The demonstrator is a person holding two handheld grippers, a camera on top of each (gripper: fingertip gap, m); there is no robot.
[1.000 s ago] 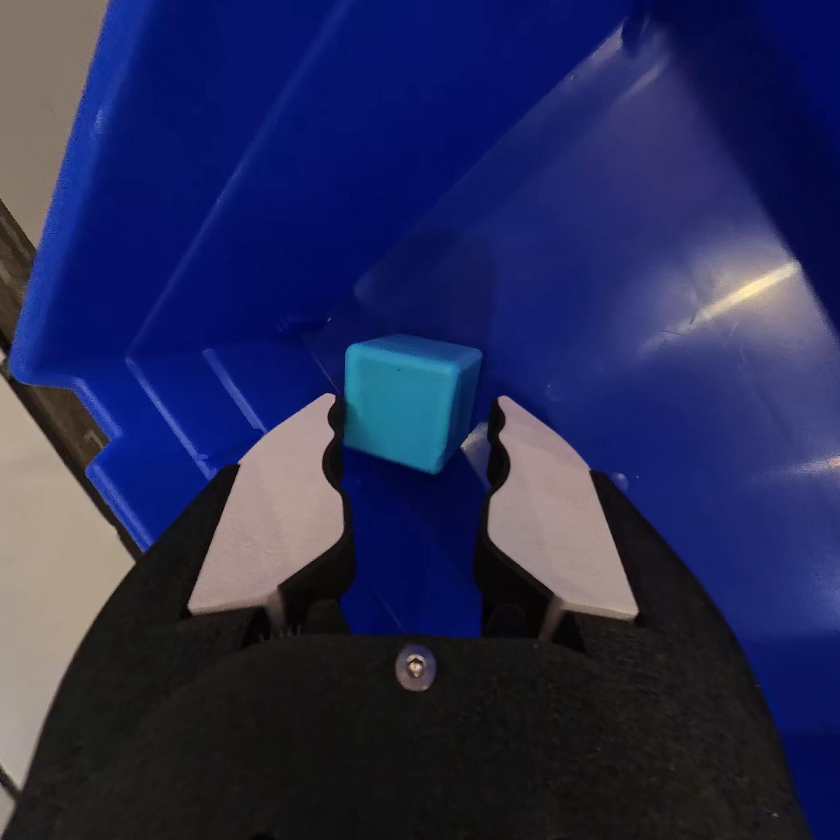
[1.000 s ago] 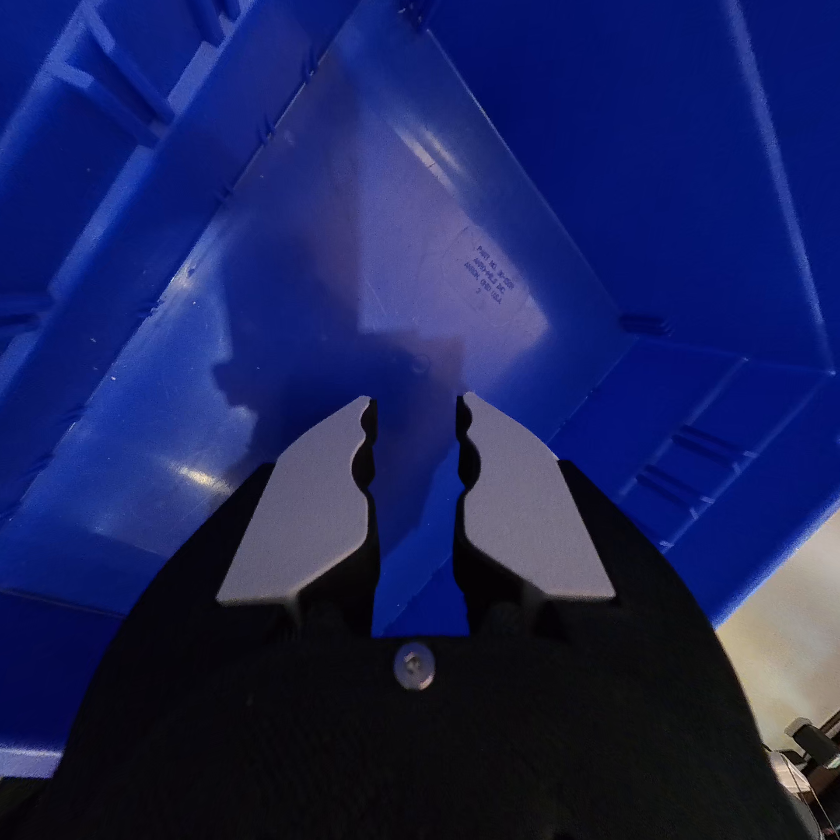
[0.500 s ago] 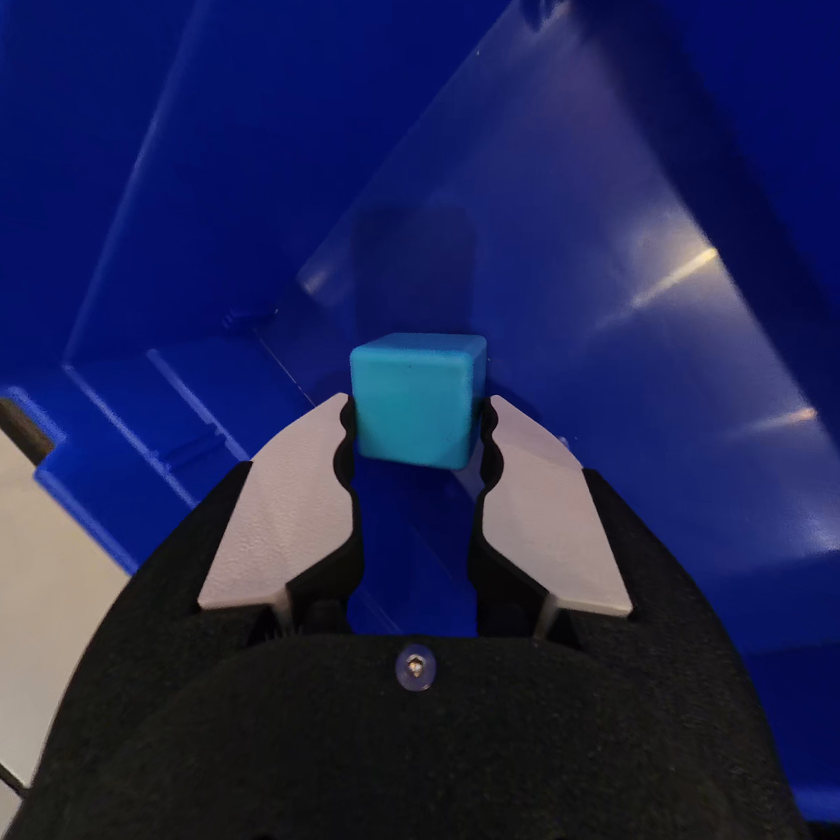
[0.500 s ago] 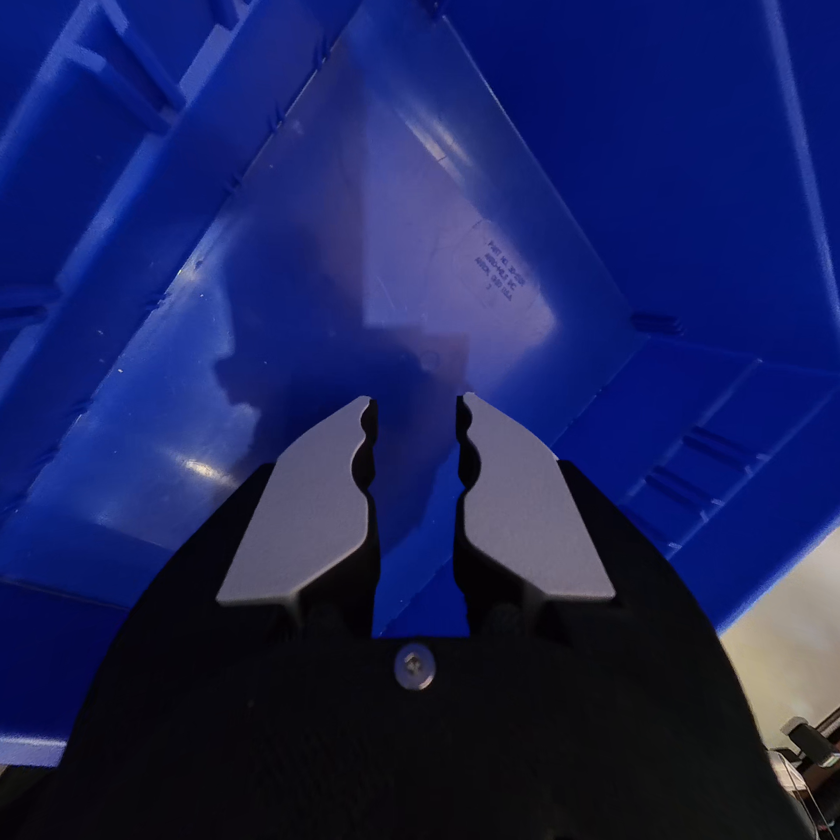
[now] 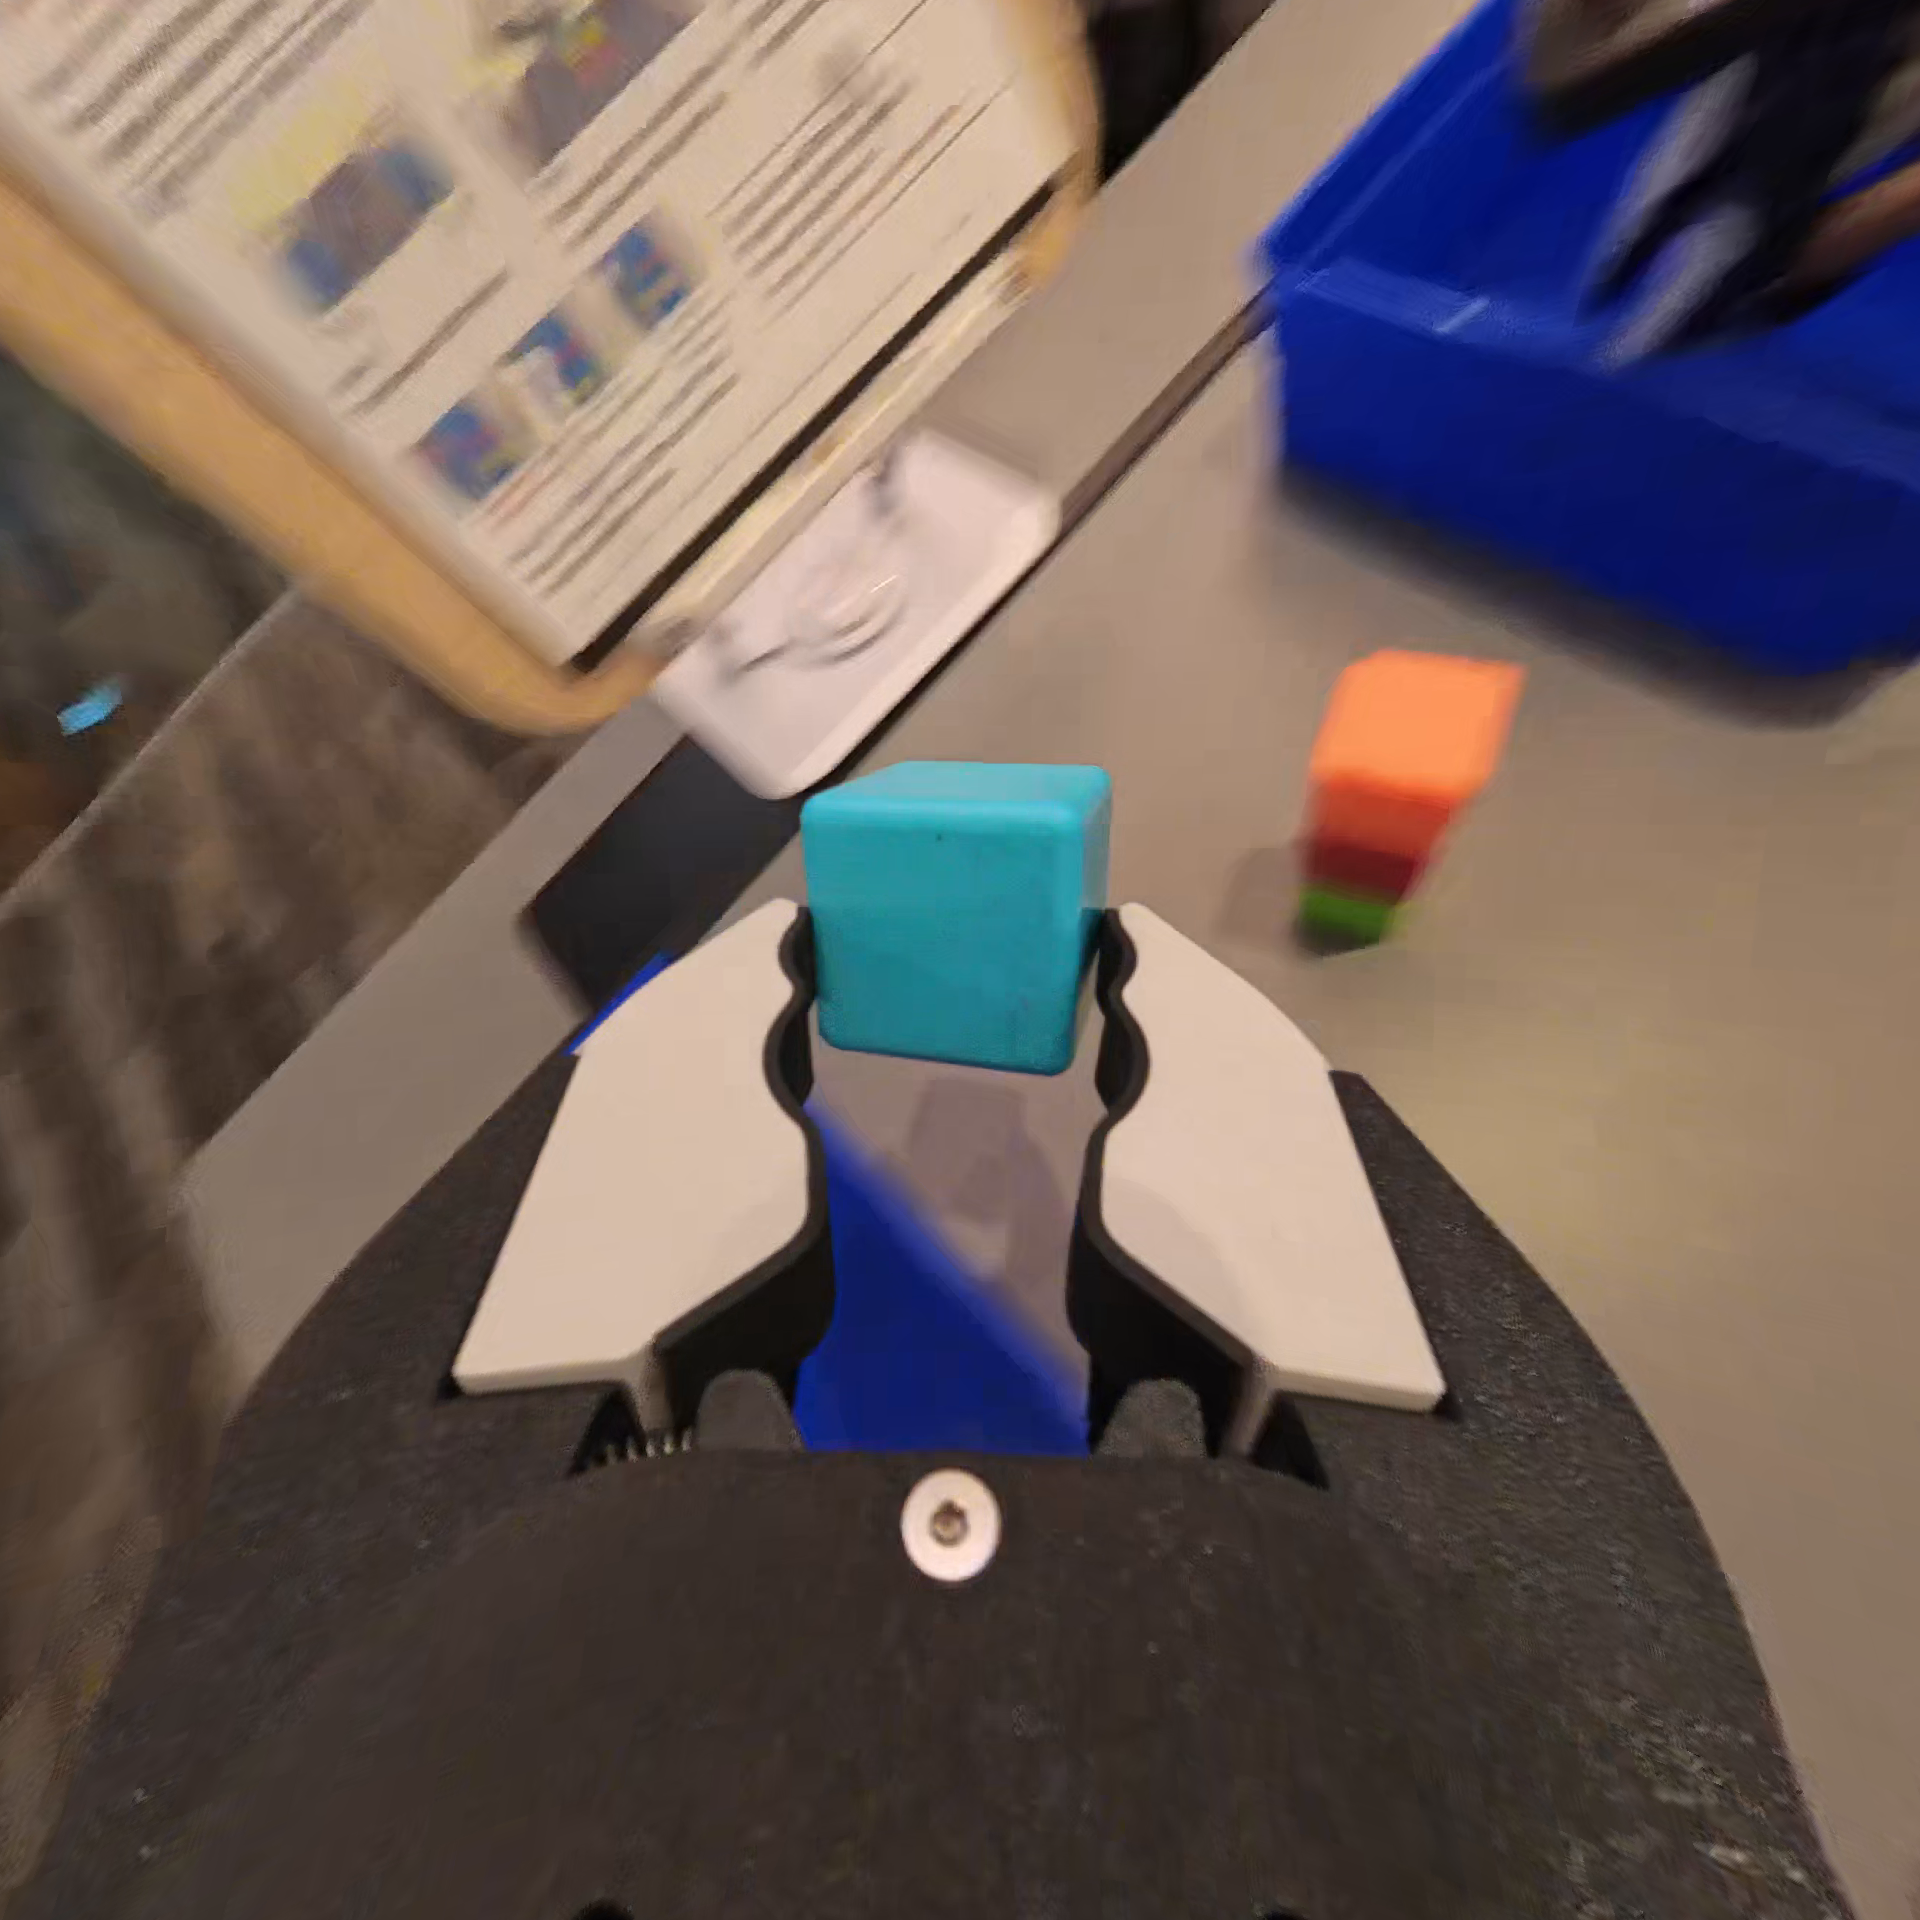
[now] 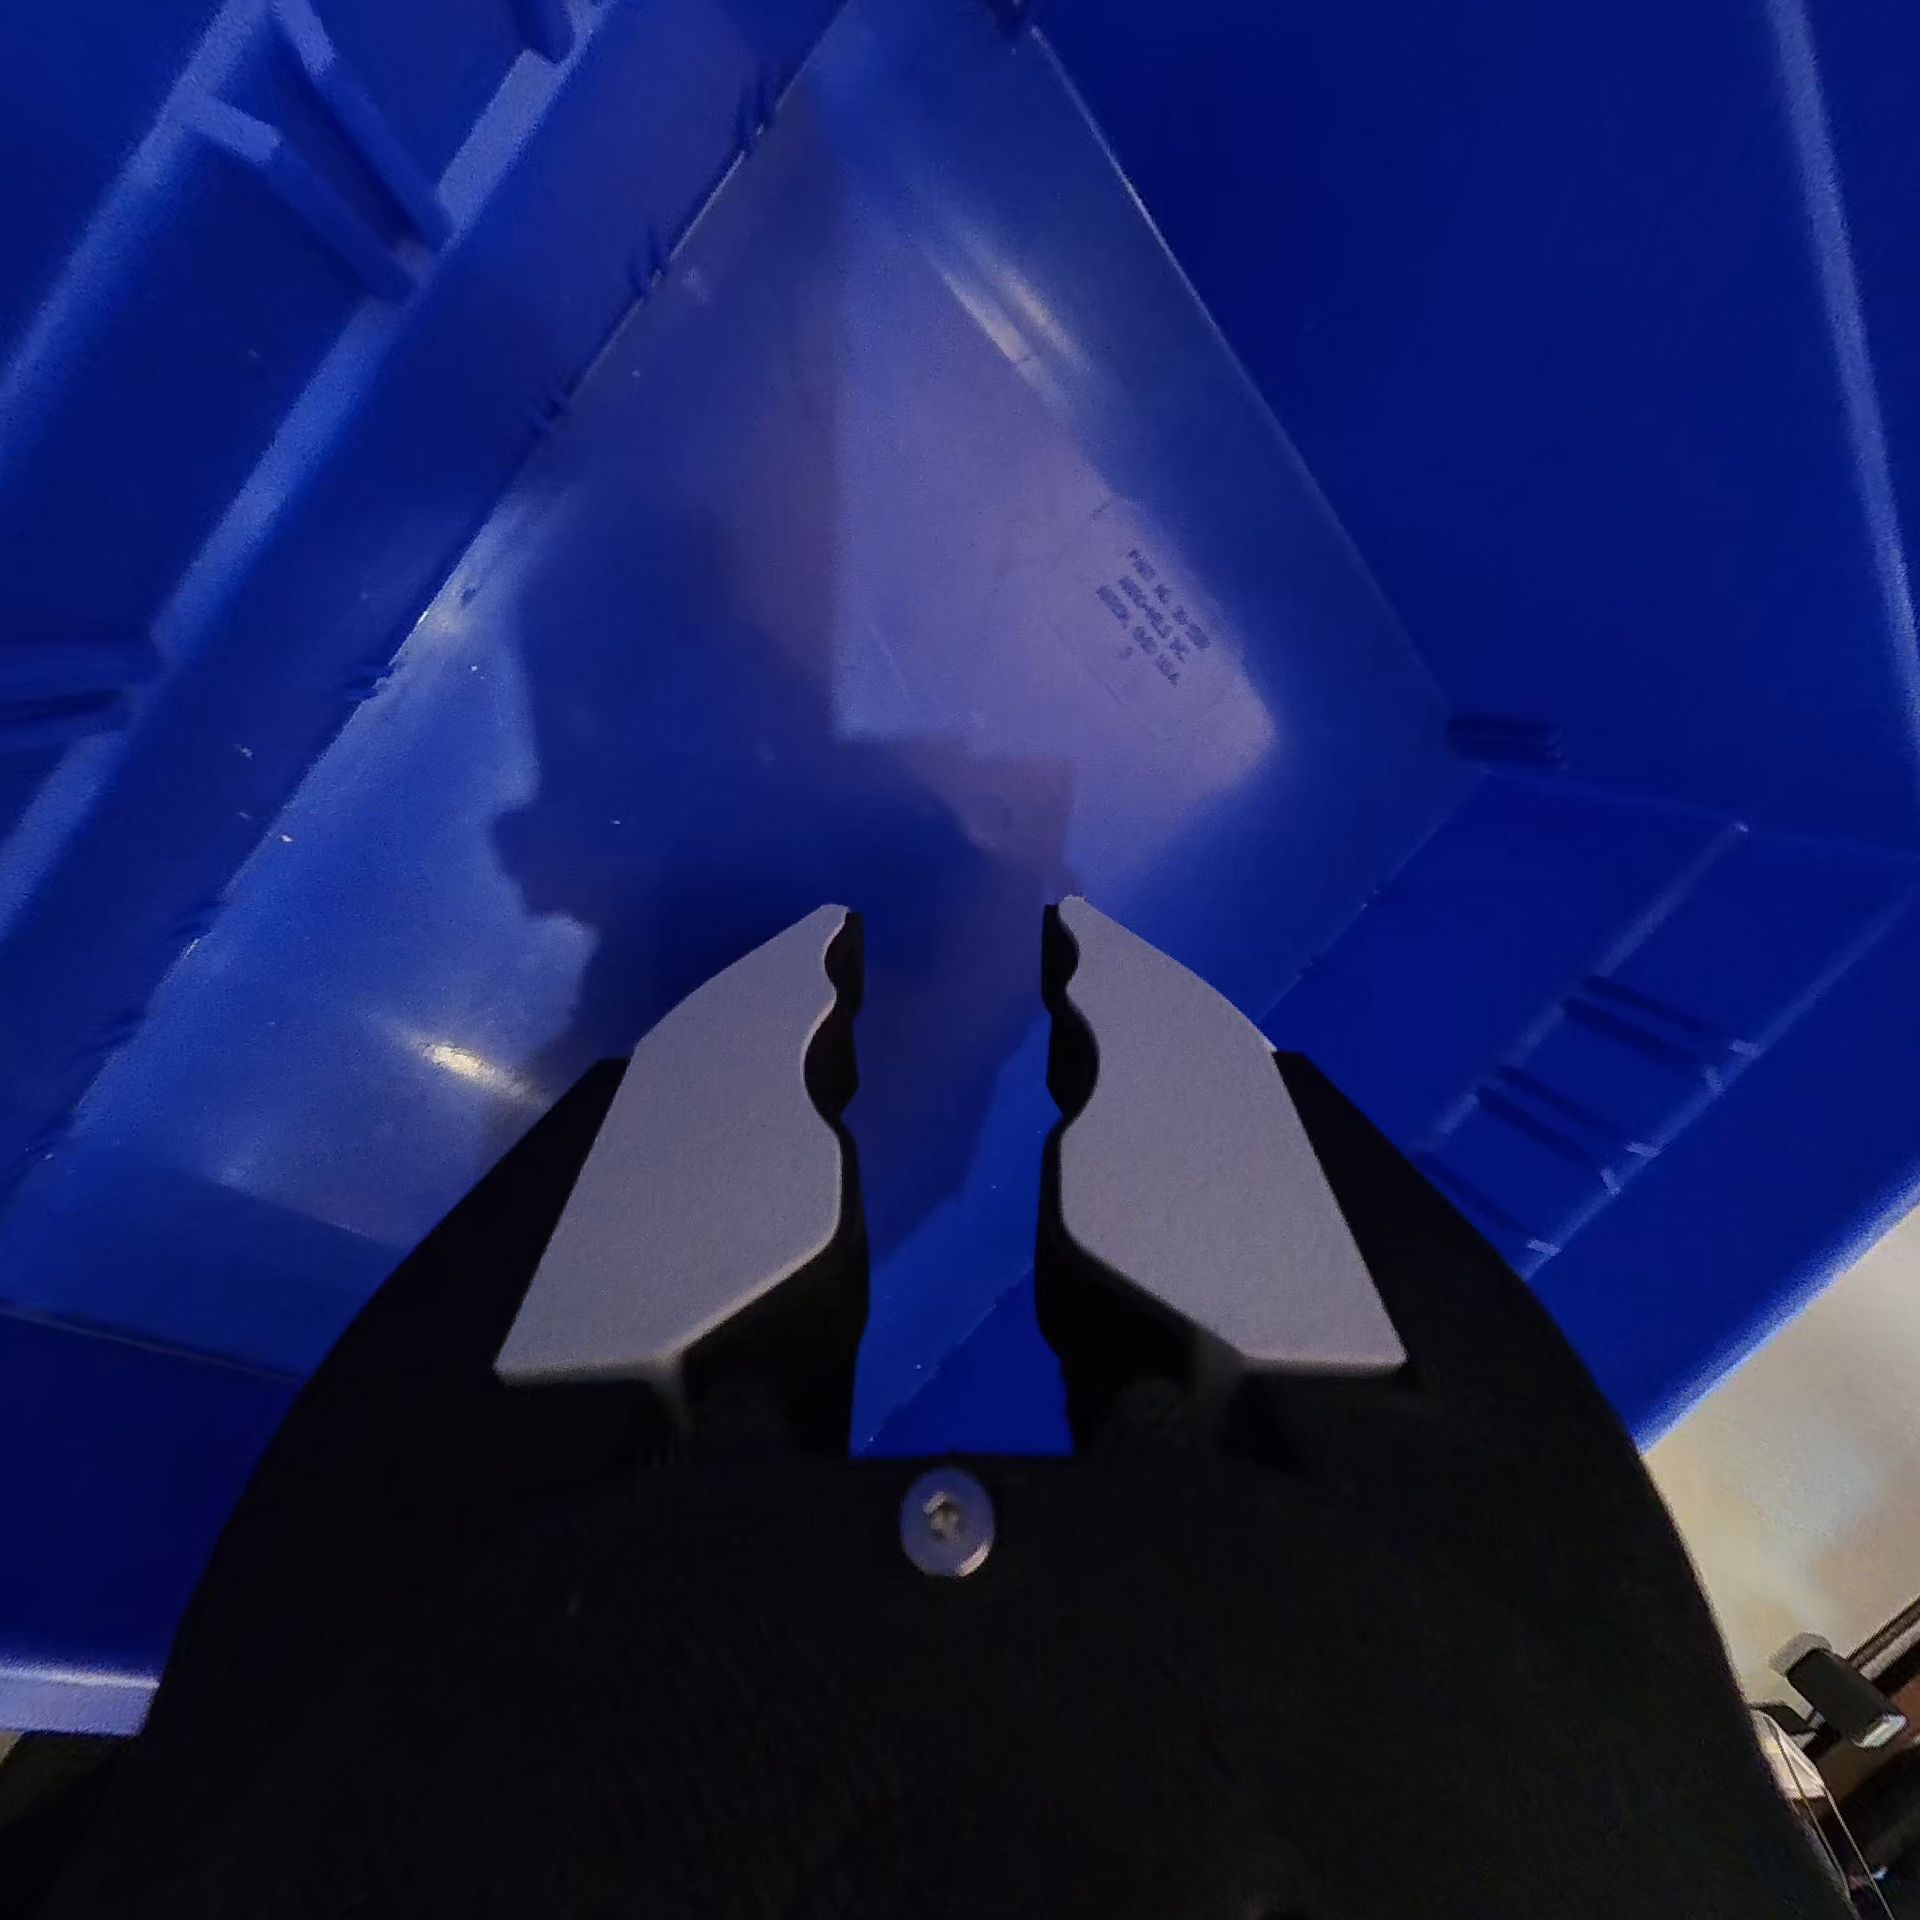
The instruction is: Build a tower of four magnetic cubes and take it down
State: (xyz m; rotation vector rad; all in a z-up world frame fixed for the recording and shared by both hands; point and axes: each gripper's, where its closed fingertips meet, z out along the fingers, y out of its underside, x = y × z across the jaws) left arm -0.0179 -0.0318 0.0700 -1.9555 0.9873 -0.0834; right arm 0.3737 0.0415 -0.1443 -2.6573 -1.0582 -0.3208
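A: Left wrist view, what do you hold?

B: Your left gripper [image 5: 951,971] is clamped on a teal cube [image 5: 951,914], lifted above the grey table [image 5: 1558,1143]. Item: a stack [image 5: 1387,805] on the table, ahead to the right, orange on top, red below, green at the base, well apart from your cube. Item: a blue bin [image 5: 1558,468] beyond it. Item: a blurred printed sheet [image 5: 499,260], upper left.

A: Right wrist view?

B: Your right gripper [image 6: 951,925] has its fingers [image 6: 717,1143] apart with nothing between them, pointing at the bin's [image 6: 1455,312] glossy floor. No cube shows there.
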